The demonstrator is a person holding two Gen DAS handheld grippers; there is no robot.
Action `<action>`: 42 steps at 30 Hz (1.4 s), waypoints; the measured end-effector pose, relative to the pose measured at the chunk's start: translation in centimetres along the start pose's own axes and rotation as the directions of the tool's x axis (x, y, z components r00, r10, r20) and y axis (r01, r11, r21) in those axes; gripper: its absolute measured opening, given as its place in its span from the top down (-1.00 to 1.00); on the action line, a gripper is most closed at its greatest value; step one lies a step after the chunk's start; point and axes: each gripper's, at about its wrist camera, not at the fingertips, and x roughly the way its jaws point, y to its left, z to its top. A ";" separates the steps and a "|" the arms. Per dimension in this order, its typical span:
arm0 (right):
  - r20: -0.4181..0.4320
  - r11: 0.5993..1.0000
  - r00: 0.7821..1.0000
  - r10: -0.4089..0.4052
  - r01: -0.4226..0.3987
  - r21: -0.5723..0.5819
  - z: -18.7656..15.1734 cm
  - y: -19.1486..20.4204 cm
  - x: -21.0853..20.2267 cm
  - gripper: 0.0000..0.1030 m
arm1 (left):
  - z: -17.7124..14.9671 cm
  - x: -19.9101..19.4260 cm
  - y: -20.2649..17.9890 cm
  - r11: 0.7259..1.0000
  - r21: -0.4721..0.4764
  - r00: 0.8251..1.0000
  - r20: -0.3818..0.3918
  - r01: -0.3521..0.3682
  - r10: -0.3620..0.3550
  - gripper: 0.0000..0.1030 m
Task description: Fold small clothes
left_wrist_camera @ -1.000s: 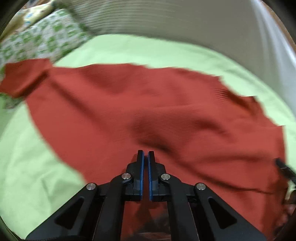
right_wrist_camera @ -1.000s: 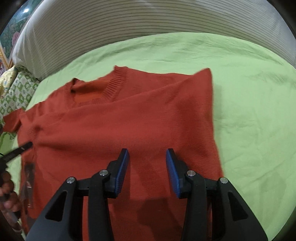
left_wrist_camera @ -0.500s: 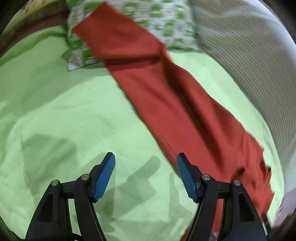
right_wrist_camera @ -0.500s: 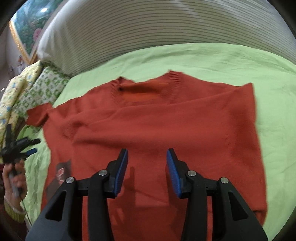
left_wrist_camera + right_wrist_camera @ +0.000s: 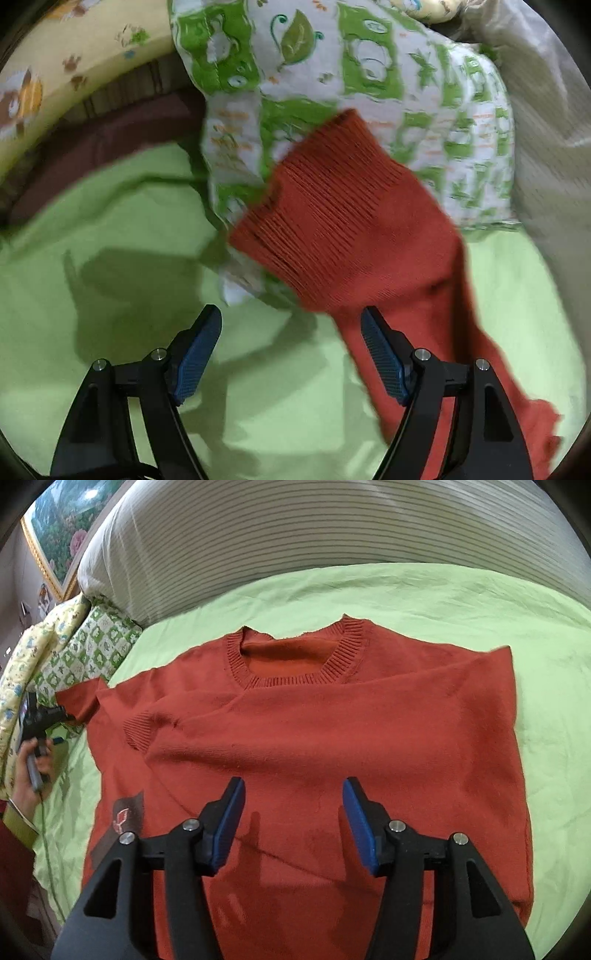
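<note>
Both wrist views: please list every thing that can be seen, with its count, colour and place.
sweater: 1, rust red, flat on the sheet, right sleeve folded across the chest
left sleeve cuff: 1, rust red, ribbed, lying on the green patterned pillow
bed sheet: 1, light green, under the sweater
green patterned pillow: 1, green and white, at the sheet's far left edge
yellow patterned bedding: 1, pale yellow, beside that pillow
striped pillow: 1, grey-white, behind the sheet
framed picture: 1, gold frame, upper left corner
left claw: 1, black with blue pads, open, just before the cuff, empty
right claw: 1, black with blue pads, open over the sweater's body, empty
left hand: 1, holding the left claw's handle
</note>
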 end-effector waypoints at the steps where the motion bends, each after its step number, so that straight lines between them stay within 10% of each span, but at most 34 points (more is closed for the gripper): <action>1: 0.003 1.000 1.000 0.021 -0.021 -0.010 0.3 0.4 0.4 -0.09 | -1.0 -0.8 -0.1 0.997 -0.006 0.997 -0.014 0.071 -0.071 -0.50; 4: 0.004 0.996 0.997 0.071 -0.071 -0.054 1.6 2.4 1.7 -0.09 | -5.3 -3.3 -2.6 0.968 0.070 0.969 -0.073 0.242 -0.237 -0.50; 7: 0.013 0.982 0.994 0.104 -0.101 -0.159 4.5 4.9 3.1 -0.09 | -10.9 -5.7 -6.7 0.892 0.169 0.900 -0.207 0.419 -0.383 -0.50; 12: -0.143 0.886 0.958 0.247 -0.283 -0.367 9.3 9.9 7.2 -0.09 | -19.8 -7.8 -14.5 0.786 0.299 0.823 -0.383 0.541 -0.420 -0.51; 17: -0.311 0.843 0.929 0.200 -0.325 -0.428 10.7 12.7 13.1 -0.08 | -22.2 -4.0 -17.3 0.829 0.283 0.836 -0.432 0.483 -0.340 -0.51; 22: -0.392 0.782 0.902 0.179 -0.372 -0.500 9.2 14.5 13.8 0.85 | -21.2 -2.7 -18.4 0.843 0.268 0.850 -0.398 0.466 -0.344 -0.49; 27: -0.274 0.733 0.848 0.454 -0.530 -0.427 11.4 13.8 8.5 0.87 | -21.2 -3.6 -16.8 0.848 0.241 0.854 -0.364 0.472 -0.372 -0.49; 33: -0.213 0.883 0.949 0.233 -0.298 -0.362 11.9 13.3 12.0 0.16 | -20.3 -5.1 -12.3 0.852 0.223 0.856 -0.347 0.473 -0.384 -0.31; 36: -0.130 0.887 0.927 0.352 -0.375 -0.268 10.9 11.8 9.7 0.16 | -18.6 -6.2 -9.4 0.892 0.246 0.911 -0.271 0.378 -0.311 -0.35; 39: -0.066 0.884 0.906 0.419 -0.424 -0.196 9.2 10.5 7.6 0.16 | -17.1 -6.4 -6.9 0.891 0.176 0.888 -0.283 0.418 -0.361 -0.36; 42: 0.038 0.982 0.988 0.149 -0.143 -0.126 6.8 7.4 4.8 0.16 | -17.4 -6.6 -7.4 0.889 0.184 0.887 -0.291 0.418 -0.357 -0.39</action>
